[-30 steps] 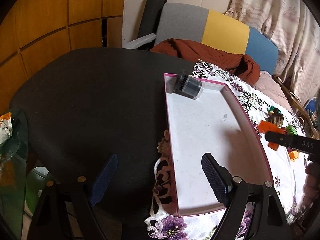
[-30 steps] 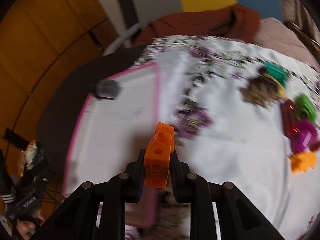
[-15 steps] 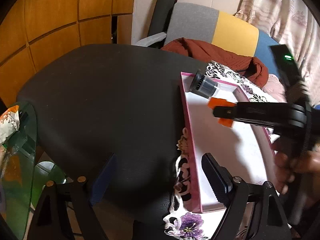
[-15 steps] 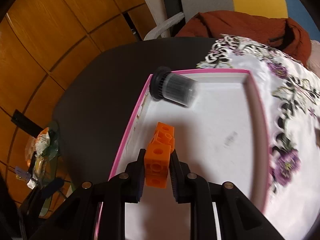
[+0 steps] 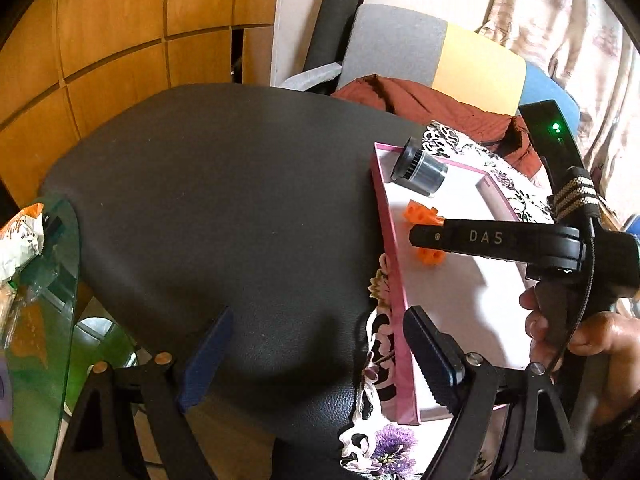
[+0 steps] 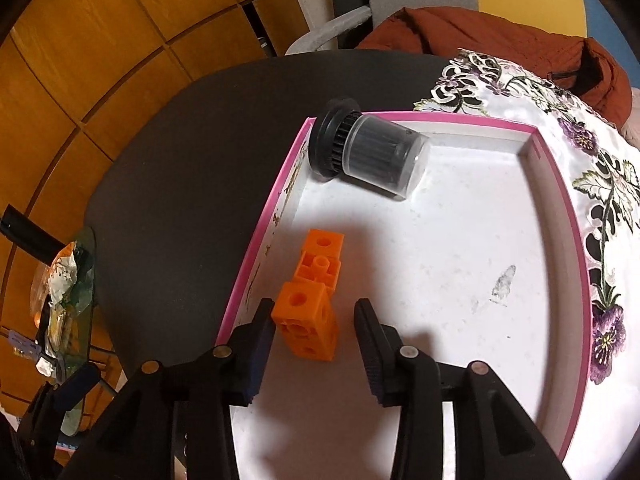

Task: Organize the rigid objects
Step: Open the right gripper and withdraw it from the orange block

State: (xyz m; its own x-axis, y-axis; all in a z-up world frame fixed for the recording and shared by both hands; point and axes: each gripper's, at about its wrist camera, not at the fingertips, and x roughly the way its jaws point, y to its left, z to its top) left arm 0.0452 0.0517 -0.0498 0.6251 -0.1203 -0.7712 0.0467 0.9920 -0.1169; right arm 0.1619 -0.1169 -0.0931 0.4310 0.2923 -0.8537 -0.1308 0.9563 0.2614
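The right gripper [image 6: 315, 322] hangs over the near left part of a pink-rimmed tray [image 6: 582, 248], tilted steeply down, and its jaws are opening. Between them lies an orange block [image 6: 314, 298], a short bar of joined cubes with round holes in their faces. It rests on the tray's white floor, its long axis running away from the gripper, roughly in line with the fingers and leaning slightly to the right; the near end sits between the fingertips, the far end reaches past them. The left pad [image 6: 262, 326] is at the block's near corner, touching or nearly so; the right pad [image 6: 366, 330] stands clear of it, so the grip is released. The block is just inside the tray's left wall. Farther ahead, in the far left corner, a dark jar [image 6: 370, 150] lies on its side, its black ribbed cap toward the left wall and its base pointing right and slightly toward the gripper. The left gripper [image 5: 316, 358] hovers over a dark round table [image 5: 224, 208] with its jaws spread wide and nothing between them; the tray's near left edge lies by its right finger [image 5: 430, 358]. From this view the block [image 5: 425, 216] shows ahead and to the right, partly behind the right gripper's black finger [image 5: 480, 238], which a hand [image 5: 580, 332] holds.
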